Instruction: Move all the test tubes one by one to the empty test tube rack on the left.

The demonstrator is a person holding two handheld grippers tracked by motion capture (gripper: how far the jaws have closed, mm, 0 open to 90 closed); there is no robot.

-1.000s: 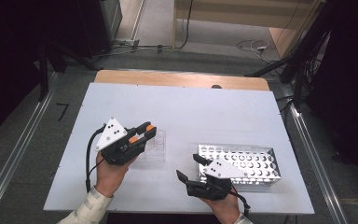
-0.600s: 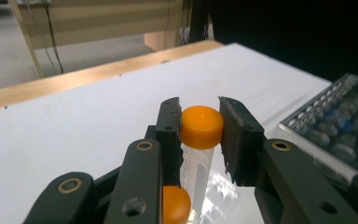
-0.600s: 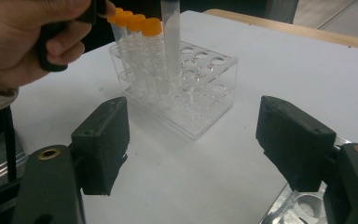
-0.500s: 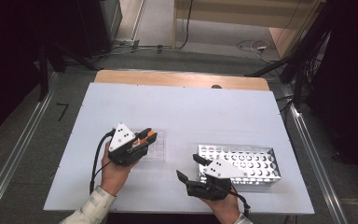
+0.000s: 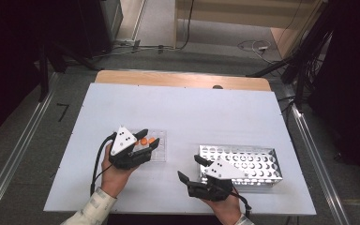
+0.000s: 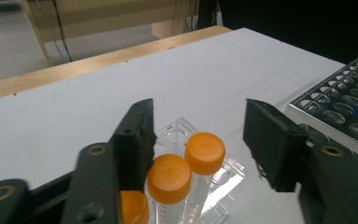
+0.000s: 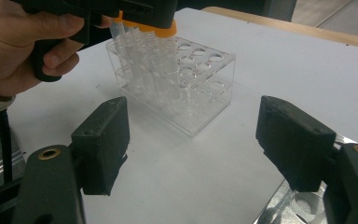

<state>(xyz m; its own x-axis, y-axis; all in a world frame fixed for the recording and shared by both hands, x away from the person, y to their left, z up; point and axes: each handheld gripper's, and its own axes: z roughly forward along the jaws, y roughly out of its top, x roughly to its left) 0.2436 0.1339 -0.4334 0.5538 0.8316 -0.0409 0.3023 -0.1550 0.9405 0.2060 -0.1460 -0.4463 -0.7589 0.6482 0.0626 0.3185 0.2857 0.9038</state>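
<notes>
A clear plastic tube rack [image 5: 159, 153] stands left of the table's middle, and it also shows in the right gripper view [image 7: 200, 88]. Three orange-capped tubes [image 6: 206, 147] stand upright in it. My left gripper [image 5: 149, 138] hovers right over those caps [image 5: 144, 140]. Its jaws have just been opening and now stand apart, with the caps between and below them and no pad pressing on a cap. In its own view my left gripper [image 6: 200, 116] has the nearest cap [image 6: 169, 172] beside its left jaw. My right gripper [image 5: 191, 166] rests open at the front, with bare table between its jaws [image 7: 191, 130].
A perforated metal rack [image 5: 255, 161] lies at the right, just behind my right hand, and its corner shows in the left gripper view [image 6: 349, 102]. A wooden strip [image 5: 183, 79] edges the table's far side. The floor beyond holds cables.
My left gripper came down onto the clear rack with an orange-capped tube, then its jaws parted and let go of it. The right gripper kept still.
</notes>
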